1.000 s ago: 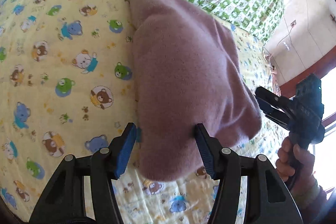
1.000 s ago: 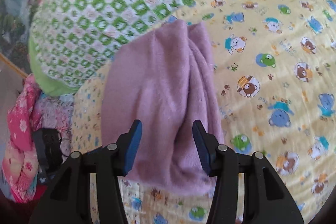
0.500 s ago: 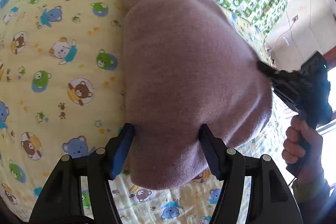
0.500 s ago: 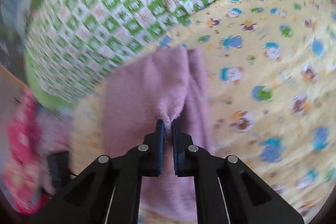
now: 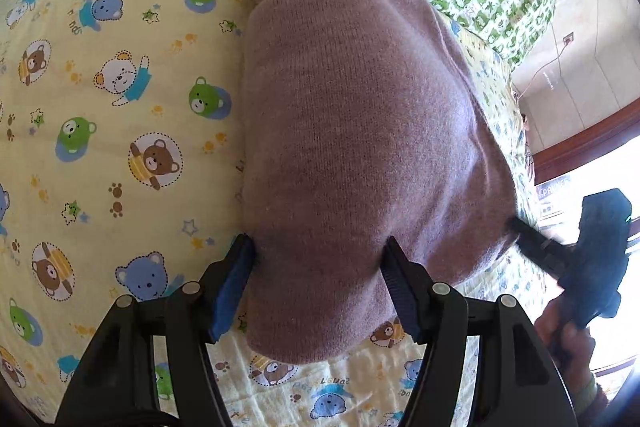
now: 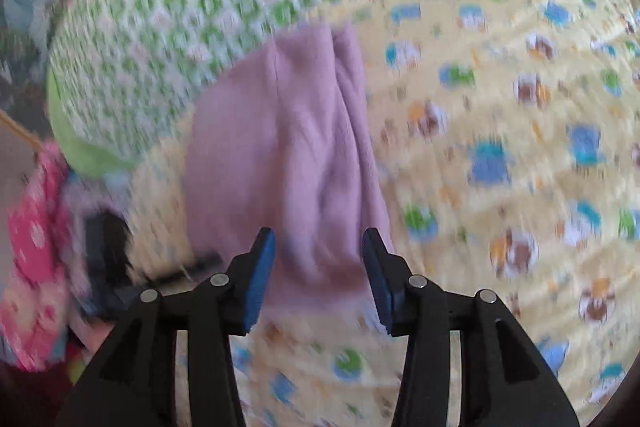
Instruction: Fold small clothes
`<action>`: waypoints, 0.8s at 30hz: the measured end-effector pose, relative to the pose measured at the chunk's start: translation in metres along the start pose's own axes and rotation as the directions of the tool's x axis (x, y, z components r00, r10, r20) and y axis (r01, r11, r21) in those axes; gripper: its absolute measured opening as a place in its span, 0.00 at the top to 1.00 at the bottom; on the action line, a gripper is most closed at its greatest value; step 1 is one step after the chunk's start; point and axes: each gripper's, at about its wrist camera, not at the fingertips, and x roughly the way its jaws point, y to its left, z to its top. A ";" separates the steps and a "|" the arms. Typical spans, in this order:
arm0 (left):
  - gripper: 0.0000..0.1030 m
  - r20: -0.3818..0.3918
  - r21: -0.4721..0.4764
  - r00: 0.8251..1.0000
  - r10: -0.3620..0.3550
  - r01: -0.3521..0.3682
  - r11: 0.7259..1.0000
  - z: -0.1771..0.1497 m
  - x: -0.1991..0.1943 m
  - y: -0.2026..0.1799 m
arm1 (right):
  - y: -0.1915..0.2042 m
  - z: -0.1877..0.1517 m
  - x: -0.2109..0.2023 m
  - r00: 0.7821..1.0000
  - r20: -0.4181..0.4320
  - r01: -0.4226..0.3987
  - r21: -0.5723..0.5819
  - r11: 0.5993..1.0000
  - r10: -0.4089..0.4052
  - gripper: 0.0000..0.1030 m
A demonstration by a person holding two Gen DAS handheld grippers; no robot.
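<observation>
Garment: mauve knit garment [image 5: 360, 131] is lying folded on the bear-print bed sheet [image 5: 120, 107].
Left tool [image 5: 318, 259]: gaping, straddling the near edge.
Right tool [image 6: 318, 247]: just been opening, pads touching nothing.

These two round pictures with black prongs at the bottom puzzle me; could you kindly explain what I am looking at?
A person holds a two-finger gripper in each hand; a camera on each looks along its fingers. In the left gripper's view, the jaws straddle the edge of a folded mauve garment on a yellow bear-print sheet. The other gripper shows at the right, held by a hand. The right gripper, whose view is blurred, has just been opening; its jaws stand apart with the garment between them, unpinched. A green checked quilt lies behind.
</observation>
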 end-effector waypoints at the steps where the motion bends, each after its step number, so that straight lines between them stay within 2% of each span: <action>1: 0.36 -0.002 0.003 1.000 0.003 -0.003 1.000 -0.001 -0.001 0.001 | -0.002 -0.002 0.002 1.000 -0.008 0.015 -0.011 1.000 -0.016 0.64; 2: 0.36 -0.005 0.006 1.000 0.006 -0.006 1.000 -0.001 -0.001 0.001 | -0.004 -0.002 -0.003 1.000 0.011 0.001 -0.002 1.000 -0.001 0.85; 4: 0.36 -0.010 0.010 1.000 0.006 -0.006 1.000 -0.002 -0.002 0.003 | -0.006 -0.003 -0.016 0.997 0.070 -0.015 0.013 1.000 0.014 0.85; 5: 0.35 -0.013 0.013 1.000 0.006 -0.006 1.000 -0.002 -0.001 0.002 | -0.007 -0.003 -0.018 0.997 0.078 0.005 0.009 1.000 -0.005 0.85; 8: 0.34 -0.027 0.020 0.999 0.023 -0.022 1.000 -0.003 0.005 0.000 | -0.016 -0.007 -0.004 1.000 -0.010 0.025 0.031 0.999 -0.025 0.85; 10: 0.34 -0.033 0.026 0.999 0.028 -0.027 0.999 -0.005 0.004 -0.001 | -0.015 -0.008 0.000 0.997 -0.051 0.053 0.022 0.998 -0.052 0.76; 11: 0.35 -0.032 0.030 0.999 0.024 -0.023 0.999 -0.005 0.001 -0.002 | -0.013 -0.006 -0.004 0.996 -0.044 0.076 0.013 0.997 -0.075 0.69; 12: 0.36 -0.031 0.031 0.999 0.018 -0.017 0.999 -0.004 -0.001 -0.003 | -0.010 -0.004 -0.010 0.996 -0.024 0.087 0.007 0.996 -0.087 0.57; 15: 0.36 -0.011 0.045 1.000 0.000 0.001 0.999 0.000 -0.018 -0.005 | -0.002 0.007 -0.027 0.996 0.057 0.067 0.006 0.998 -0.067 0.37; 18: 0.33 0.033 0.032 0.999 -0.014 0.013 0.999 0.009 -0.034 -0.004 | 0.003 0.031 -0.026 0.994 0.107 0.030 0.027 0.999 -0.033 0.26; 21: 0.29 0.061 -0.034 0.997 -0.043 0.045 0.998 0.029 -0.038 0.002 | 0.007 0.055 -0.008 0.993 0.114 0.026 0.039 0.999 -0.030 0.26; 24: 0.29 0.062 -0.092 0.998 -0.023 0.028 0.995 0.052 -0.031 0.007 | 0.012 0.075 0.011 0.994 0.109 0.014 0.047 0.999 -0.019 0.26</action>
